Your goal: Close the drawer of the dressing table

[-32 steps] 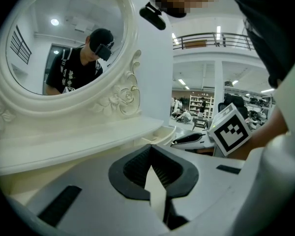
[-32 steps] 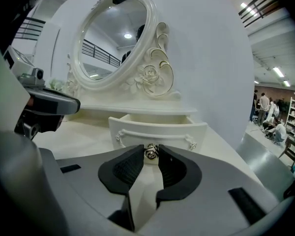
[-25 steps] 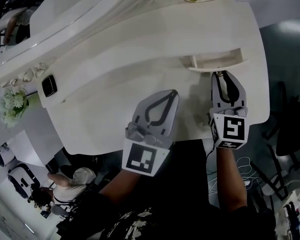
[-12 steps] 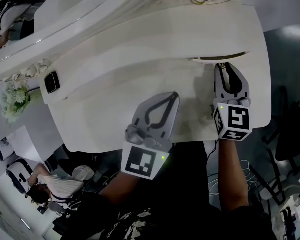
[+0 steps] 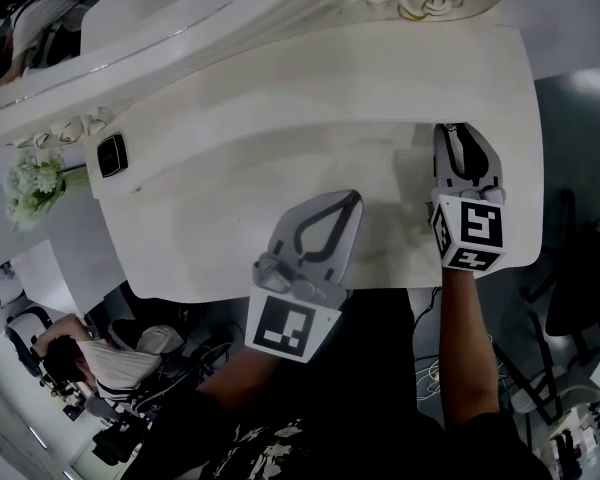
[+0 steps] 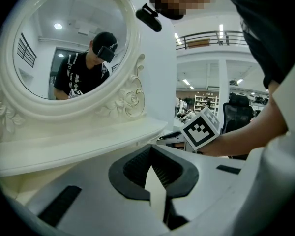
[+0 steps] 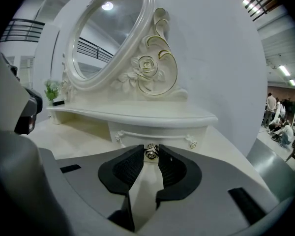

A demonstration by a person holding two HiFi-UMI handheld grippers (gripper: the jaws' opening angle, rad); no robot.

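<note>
Table (image 5: 230, 168): one, white, with a curved front edge.
Mirror (image 7: 105, 31): one, oval, in a carved white frame at the back of the table; one large carved rose (image 7: 146, 65) sits at its lower right.
Shelf (image 7: 137, 113): one, raised, running below the mirror.
Drawer (image 7: 137, 133): one, directly under the shelf toward the table's right end — pushed fully in under the shelf's edge.
Left gripper (image 5: 356, 196): one of two; jaws together with nothing between them, held over the middle of the tabletop, well apart from the drawer.
Right gripper (image 5: 452, 128): the other; tips at the drawer front, jaws pinched on the knob (image 7: 151, 152).
Flowers (image 5: 35, 186): one white bunch at the table's left end.
Black box (image 5: 112, 154): one, small, on the shelf's left end, near the flowers.
Rosettes (image 7: 119, 135): two, one at each end of the drawer front.
Knob: one, metal, at the middle of the drawer front — between the right gripper's pads.
</note>
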